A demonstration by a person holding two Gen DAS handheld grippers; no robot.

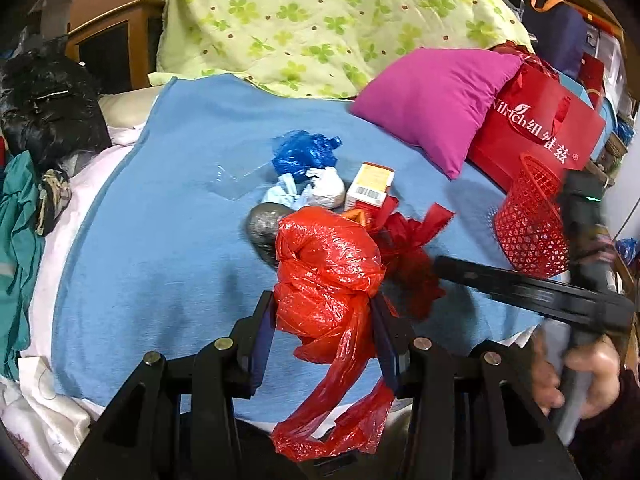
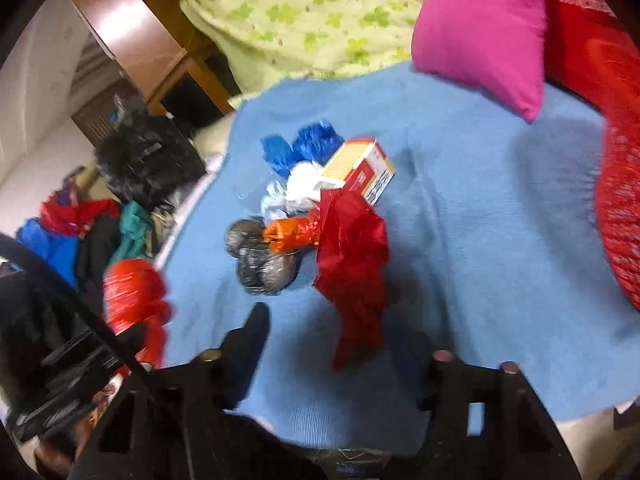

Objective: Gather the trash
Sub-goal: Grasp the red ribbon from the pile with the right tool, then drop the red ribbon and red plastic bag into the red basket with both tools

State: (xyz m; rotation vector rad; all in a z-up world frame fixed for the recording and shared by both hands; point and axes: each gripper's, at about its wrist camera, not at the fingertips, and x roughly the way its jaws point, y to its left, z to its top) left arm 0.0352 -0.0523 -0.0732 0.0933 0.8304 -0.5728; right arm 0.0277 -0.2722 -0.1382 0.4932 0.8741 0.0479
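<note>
Black hand-held gripper (image 1: 324, 340), silver screws

Crumpled red bag (image 1: 326, 276) in left tongs (image 1: 325, 334)

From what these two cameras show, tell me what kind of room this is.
Most likely a bedroom at home, and a cluttered one. The work surface looks like a bed spread with a blue blanket, with a green clover-print quilt heaped at its far end and a magenta pillow beside it. Wooden furniture stands behind.
</note>
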